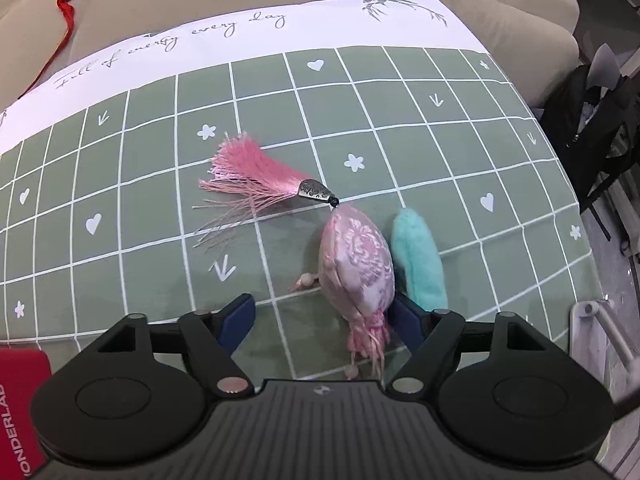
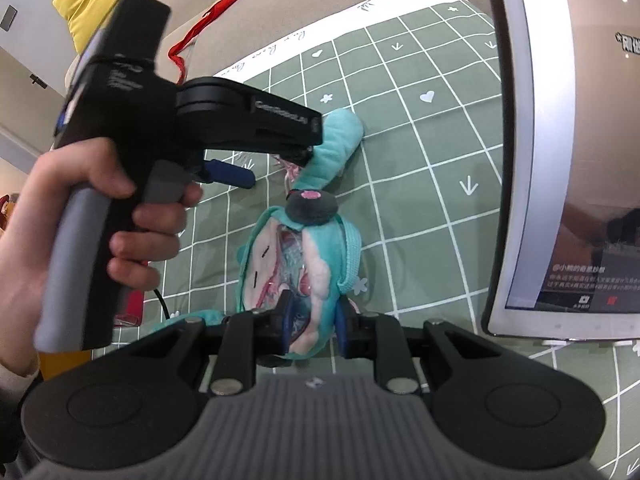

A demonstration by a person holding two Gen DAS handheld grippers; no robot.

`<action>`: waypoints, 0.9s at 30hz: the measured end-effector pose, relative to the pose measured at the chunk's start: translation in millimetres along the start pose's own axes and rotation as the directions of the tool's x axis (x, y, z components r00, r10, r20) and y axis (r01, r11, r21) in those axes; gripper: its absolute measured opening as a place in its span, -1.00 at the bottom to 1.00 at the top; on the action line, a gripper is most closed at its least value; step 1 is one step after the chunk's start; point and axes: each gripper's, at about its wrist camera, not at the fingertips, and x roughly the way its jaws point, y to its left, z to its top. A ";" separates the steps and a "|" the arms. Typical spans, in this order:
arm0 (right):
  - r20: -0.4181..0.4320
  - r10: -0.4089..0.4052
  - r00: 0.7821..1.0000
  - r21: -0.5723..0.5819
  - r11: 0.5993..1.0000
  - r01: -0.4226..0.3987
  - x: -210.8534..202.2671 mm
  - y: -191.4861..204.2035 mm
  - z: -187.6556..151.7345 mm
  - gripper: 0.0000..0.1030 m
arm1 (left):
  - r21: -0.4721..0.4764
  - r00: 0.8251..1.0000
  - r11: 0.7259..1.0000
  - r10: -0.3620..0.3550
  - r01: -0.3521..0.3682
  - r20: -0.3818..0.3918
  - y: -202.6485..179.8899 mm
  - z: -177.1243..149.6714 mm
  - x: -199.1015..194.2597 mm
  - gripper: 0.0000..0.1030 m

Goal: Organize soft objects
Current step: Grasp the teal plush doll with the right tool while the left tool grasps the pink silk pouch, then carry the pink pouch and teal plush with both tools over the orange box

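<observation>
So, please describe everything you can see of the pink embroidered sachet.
The pink sachet is a plump, oval pouch of shiny brocade with a floral pattern. A pink tassel with a metal cap hangs from its far end, and threads with beads from its near end. It lies on the green checked cloth, beside a turquoise plush piece, between the open left hand-held gripper fingers.

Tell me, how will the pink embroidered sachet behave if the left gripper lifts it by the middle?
The pink embroidered sachet looks stuffed, so it will probably squash slightly between the pads. Its pink tassel, joined by a thin cord, will likely dangle and swing. The satin fabric may be a little slippery.
</observation>
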 end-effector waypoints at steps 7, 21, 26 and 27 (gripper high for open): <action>-0.001 0.006 1.000 0.009 1.000 -0.006 3.8 -4.9 4.9 -0.62 | 0.058 0.994 0.997 0.054 -0.059 0.090 -10.5 -4.6 2.0 0.17; 0.041 -0.108 0.993 -0.168 0.979 0.114 -1.9 39.3 3.9 -0.63 | 0.024 0.994 0.999 0.032 -0.034 0.105 22.5 -28.5 -52.3 0.00; 0.065 -0.177 0.982 -0.301 0.935 0.189 2.2 77.9 2.0 -0.64 | 0.000 0.988 1.000 0.015 -0.016 0.153 38.7 -41.6 -89.6 0.00; 0.070 -0.192 0.979 -0.323 0.924 0.204 4.7 83.3 1.1 -0.64 | 0.000 0.986 1.000 0.018 -0.018 0.166 42.5 -44.6 -97.0 0.00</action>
